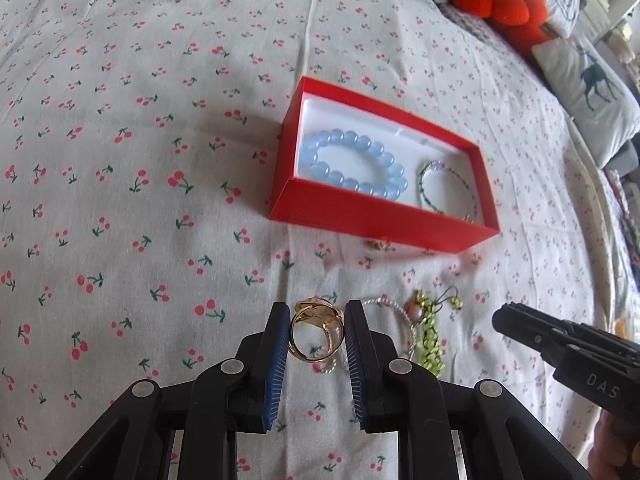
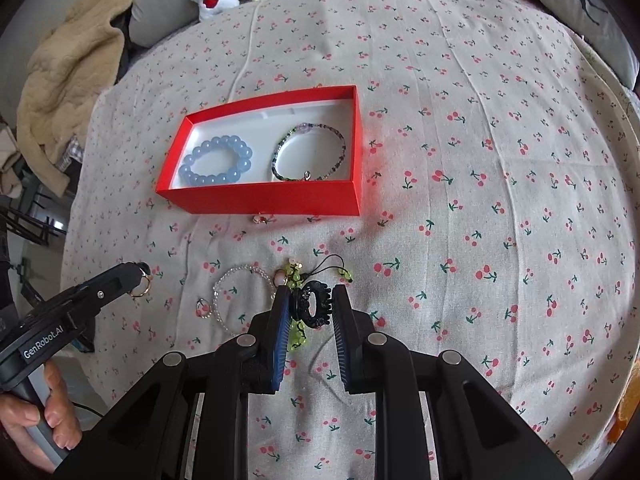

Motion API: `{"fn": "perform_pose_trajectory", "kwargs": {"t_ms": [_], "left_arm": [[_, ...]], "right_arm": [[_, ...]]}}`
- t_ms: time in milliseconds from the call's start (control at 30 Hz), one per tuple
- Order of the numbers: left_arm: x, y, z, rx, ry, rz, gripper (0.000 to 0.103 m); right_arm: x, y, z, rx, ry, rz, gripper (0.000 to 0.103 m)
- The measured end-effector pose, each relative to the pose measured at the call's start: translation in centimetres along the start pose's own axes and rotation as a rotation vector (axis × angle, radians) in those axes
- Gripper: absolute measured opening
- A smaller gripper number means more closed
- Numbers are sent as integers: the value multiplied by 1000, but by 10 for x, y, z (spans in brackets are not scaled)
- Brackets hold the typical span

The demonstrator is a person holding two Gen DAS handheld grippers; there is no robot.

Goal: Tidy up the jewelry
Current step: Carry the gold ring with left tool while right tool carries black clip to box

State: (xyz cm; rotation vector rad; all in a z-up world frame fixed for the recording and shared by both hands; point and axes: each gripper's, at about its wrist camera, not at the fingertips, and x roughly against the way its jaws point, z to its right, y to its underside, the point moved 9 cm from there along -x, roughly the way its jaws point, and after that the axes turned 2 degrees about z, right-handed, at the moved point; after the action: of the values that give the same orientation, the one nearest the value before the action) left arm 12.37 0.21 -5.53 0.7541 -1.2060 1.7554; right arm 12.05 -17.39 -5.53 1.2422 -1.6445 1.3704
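Two grippers each carry a piece above the cherry-print bedspread (image 2: 500, 160). Nearest in its own view, the left gripper (image 1: 316, 330) is narrowed around a gold ring (image 1: 314, 334), band upright between the blue pads (image 1: 276, 368); the right wrist view shows that ring hanging at its tip. The right gripper (image 2: 310, 308) is closed on a black claw clip (image 2: 312, 306), pinched across its sides.

Judging by look, the ring is light, stiff and slick metal, likely to twist or slip, so a hold across the band suits it. The clip is rigid plastic with teeth, best taken by the body.

Just beyond the fingertips, three loose pieces lie on the cloth: one clear beaded bracelet (image 2: 240, 280), one small silver ring (image 2: 203, 307) beside it, and one green bead charm (image 2: 298, 276) on a black cord. These are soft and floppy and would dangle; pinch a bead cluster. Further on, one small gold piece (image 2: 260, 220) lies against the front wall of the red box (image 2: 260, 202).

Inside the box lie two bracelets: one of blue beads (image 2: 216, 162) on the left, one thin multicoloured strand (image 2: 310, 152) on the right.
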Motion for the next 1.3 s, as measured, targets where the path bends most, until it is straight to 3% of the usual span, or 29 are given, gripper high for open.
{"fn": "perform_pose_trajectory", "kwargs": {"t_ms": [633, 1000, 1300], "left_arm": [[-7, -46, 33, 14, 102, 123, 22], [-35, -74, 40, -5, 93, 196, 22], [-65, -77, 34, -35, -4, 167, 22]], "right_arm": [[6, -50, -20, -36, -69, 121, 22], [-18, -81, -16, -50, -66, 164, 22], [-39, -92, -4, -40, -34, 152, 22]]}}
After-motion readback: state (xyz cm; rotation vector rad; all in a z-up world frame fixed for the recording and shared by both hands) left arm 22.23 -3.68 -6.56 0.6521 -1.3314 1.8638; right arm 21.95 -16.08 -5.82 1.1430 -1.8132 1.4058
